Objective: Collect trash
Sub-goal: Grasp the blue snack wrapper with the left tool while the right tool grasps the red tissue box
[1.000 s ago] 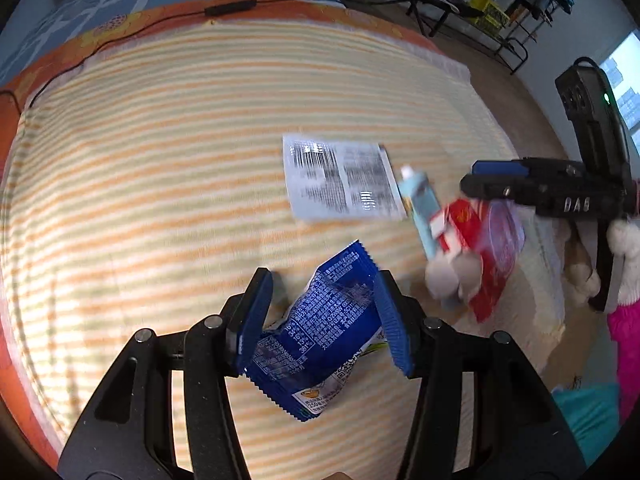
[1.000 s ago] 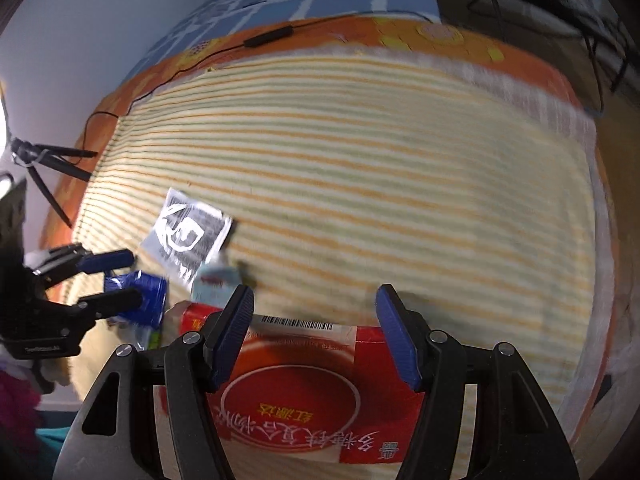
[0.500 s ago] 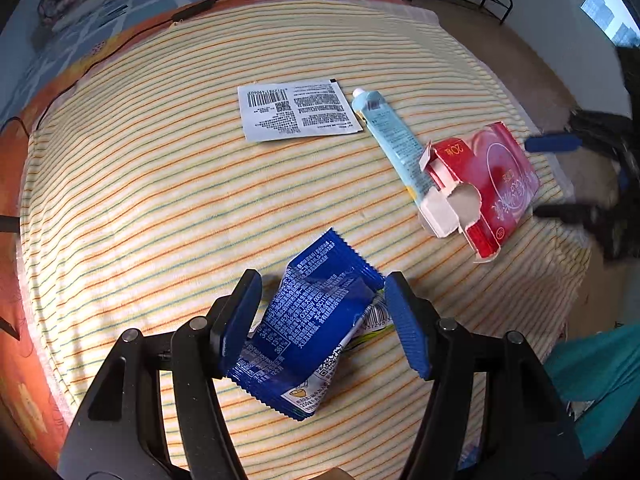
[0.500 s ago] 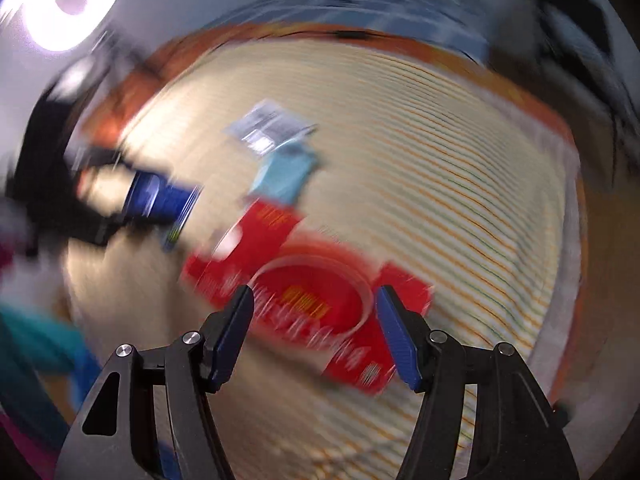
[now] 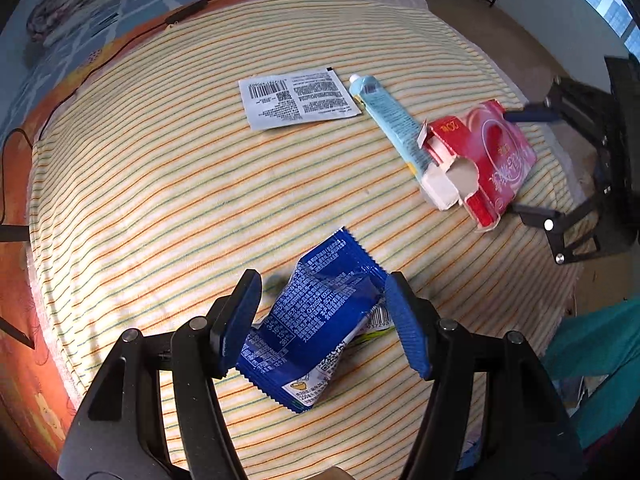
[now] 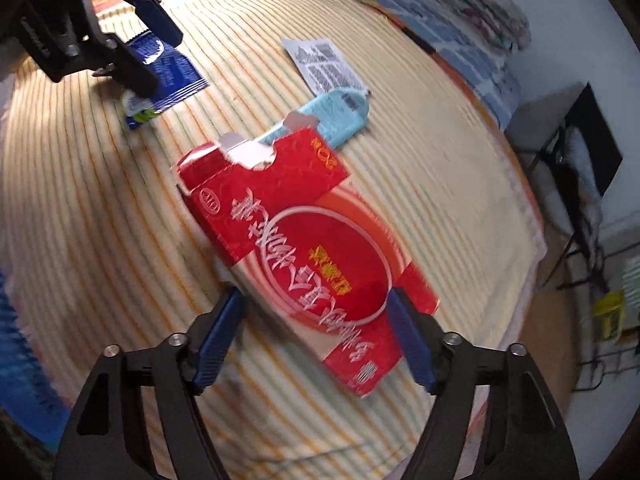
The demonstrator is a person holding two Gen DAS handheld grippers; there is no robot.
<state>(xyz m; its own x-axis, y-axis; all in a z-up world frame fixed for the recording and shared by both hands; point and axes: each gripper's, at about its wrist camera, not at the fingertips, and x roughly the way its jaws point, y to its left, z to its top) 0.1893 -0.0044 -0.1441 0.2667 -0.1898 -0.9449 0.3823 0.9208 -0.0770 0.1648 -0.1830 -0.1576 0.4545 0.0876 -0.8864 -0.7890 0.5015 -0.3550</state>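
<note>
wide left gripper point(image 5: 322, 322) straddling crumpled blue foil wrapper point(image 5: 316, 320); wide right gripper point(image 6: 314, 336), just opened further, straddling flattened red cardboard carton point(image 6: 304, 240) crosswise.

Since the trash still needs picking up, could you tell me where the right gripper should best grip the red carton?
Probably across the red carton near its closed end, from above: it lies flattened on the striped blanket, and the open right gripper already straddles that end, away from the torn flaps.

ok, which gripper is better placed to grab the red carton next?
Right. The right gripper already straddles the red carton, jaws just opened wide around its near end. The left gripper sits over the blue wrapper, apart from the carton.
</note>
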